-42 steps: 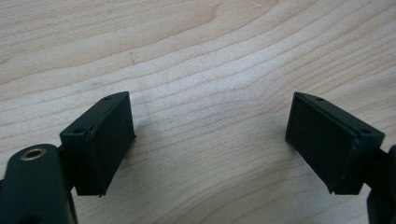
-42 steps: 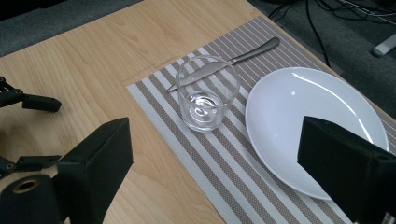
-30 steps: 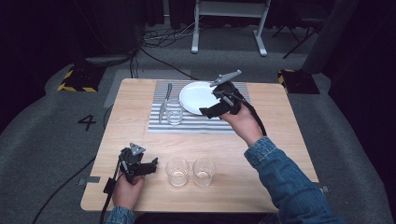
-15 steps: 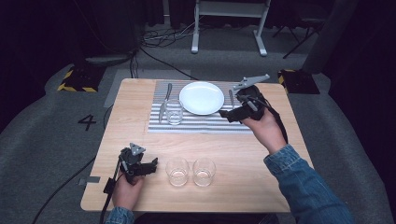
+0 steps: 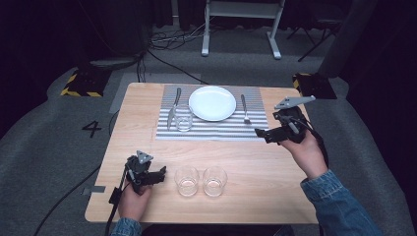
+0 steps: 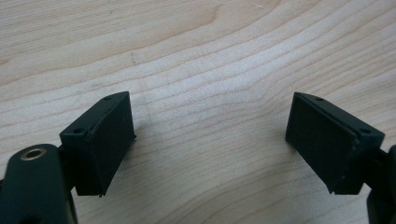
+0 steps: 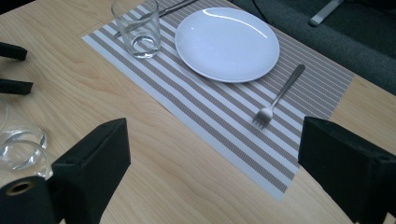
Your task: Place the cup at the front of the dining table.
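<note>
Reference landmark: the striped grey-and-white placemat (image 5: 212, 119) on the light wooden table (image 5: 275, 172).

1. Your left gripper (image 5: 158, 175) sits near the table's front edge, well in front of the placemat's left corner. Its jaws stand wide apart over bare wood, holding nothing.
2. Two clear empty glass tumblers (image 5: 187, 180) stand side by side in front of the placemat, just right of that gripper.
3. On the placemat, from left: a metal knife (image 5: 173, 108), a third clear glass tumbler (image 5: 183, 118), a round white plate (image 5: 212, 103), a metal fork (image 5: 244, 109).
4. Your right gripper (image 5: 261, 132) hovers at the placemat's front right corner. Its jaws are spread and empty.
</note>
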A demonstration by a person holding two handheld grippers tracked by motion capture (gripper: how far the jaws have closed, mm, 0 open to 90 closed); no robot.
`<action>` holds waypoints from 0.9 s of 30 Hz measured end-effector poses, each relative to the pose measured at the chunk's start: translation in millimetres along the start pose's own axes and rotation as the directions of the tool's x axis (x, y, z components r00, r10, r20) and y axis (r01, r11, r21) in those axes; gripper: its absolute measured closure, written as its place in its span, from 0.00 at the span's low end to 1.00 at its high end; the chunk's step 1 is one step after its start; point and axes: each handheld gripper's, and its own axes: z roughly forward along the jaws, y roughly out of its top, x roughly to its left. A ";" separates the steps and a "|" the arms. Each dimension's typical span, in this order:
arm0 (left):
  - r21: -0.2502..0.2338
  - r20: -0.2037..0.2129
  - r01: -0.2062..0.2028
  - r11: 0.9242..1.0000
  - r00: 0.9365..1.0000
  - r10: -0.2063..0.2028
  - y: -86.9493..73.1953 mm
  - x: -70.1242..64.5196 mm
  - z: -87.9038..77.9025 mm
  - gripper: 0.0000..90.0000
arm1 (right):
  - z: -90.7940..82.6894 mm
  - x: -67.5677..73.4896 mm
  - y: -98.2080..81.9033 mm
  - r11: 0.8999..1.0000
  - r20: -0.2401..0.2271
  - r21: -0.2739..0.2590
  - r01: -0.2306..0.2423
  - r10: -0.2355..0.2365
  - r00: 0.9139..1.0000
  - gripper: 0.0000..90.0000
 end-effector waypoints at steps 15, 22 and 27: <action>-0.001 0.000 0.000 1.000 1.000 0.000 0.0 0.0 0.1 0.17 | -6.9 -21.5 -58.0 0.996 0.014 0.025 -0.085 0.084 0.996 0.11; 0.000 -0.001 -0.001 1.000 1.000 0.001 0.0 0.0 0.0 0.17 | -1.2 -23.1 -88.1 0.995 0.014 0.027 -0.101 0.101 0.995 0.11; 0.000 0.000 0.000 1.000 1.000 0.000 0.0 0.0 0.0 0.17 | 1.9 -23.0 -101.8 0.994 0.034 0.036 -0.099 0.098 0.995 0.11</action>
